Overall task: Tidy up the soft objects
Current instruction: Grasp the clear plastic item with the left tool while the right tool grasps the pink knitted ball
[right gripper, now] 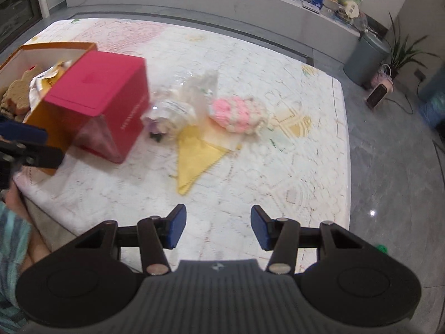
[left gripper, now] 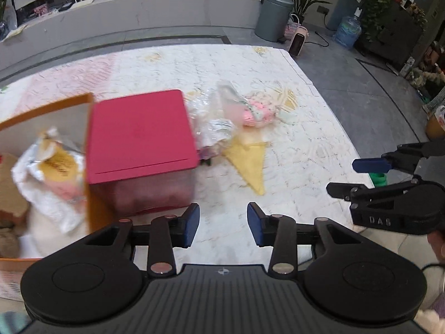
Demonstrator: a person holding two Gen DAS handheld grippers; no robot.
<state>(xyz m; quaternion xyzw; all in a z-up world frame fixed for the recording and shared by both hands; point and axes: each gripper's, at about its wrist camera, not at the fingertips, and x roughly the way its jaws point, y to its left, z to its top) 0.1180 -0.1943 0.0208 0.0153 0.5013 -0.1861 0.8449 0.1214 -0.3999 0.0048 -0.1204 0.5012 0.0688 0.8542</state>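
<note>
Both grippers, left [left gripper: 223, 224] and right [right gripper: 218, 226], hover with fingers apart, empty, over the mat [right gripper: 278, 181]. Soft items wait mid-mat: yellow cloth [right gripper: 194, 156], pink knit [right gripper: 236, 112]. Orange box [right gripper: 41, 53] at left likely collects them.

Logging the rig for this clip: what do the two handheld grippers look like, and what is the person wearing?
Both grippers are black plastic with blue pads on their fingers, silver pivot pins, twin round discs and a ribbed centre plate with a small emblem: left gripper, right gripper. In the left wrist view, the right gripper's side bears raised lettering "DAS". A sleeve striped in teal shows at the left hand.
</note>
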